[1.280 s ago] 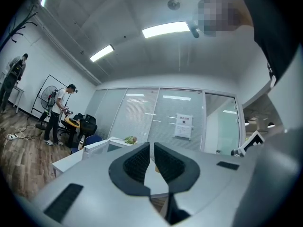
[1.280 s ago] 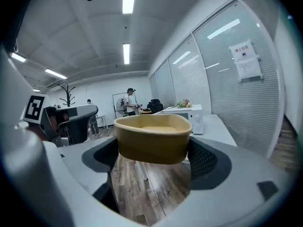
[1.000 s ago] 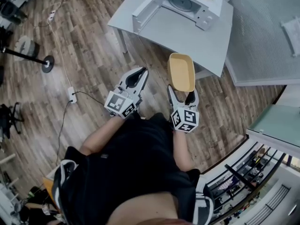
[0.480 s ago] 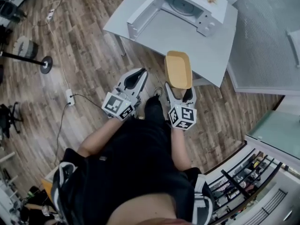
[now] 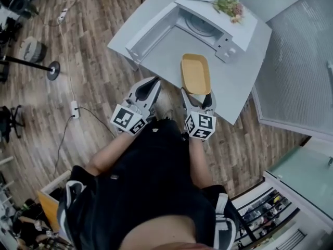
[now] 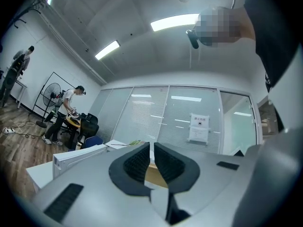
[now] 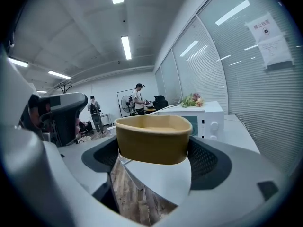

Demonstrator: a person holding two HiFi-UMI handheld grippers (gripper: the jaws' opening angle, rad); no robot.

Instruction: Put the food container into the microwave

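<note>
container [image 5: 195, 73] has come in over the table's [image 5: 167, 50] near edge | right gripper [image 5: 199, 96] clamps its end | left gripper [image 5: 148, 87] closed, empty | wall notice [image 6: 200, 127] unreadable

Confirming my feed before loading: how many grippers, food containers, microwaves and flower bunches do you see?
grippers: 2, the left gripper and the right gripper
food container: 1
microwave: 1
flower bunch: 1
total: 5
</note>
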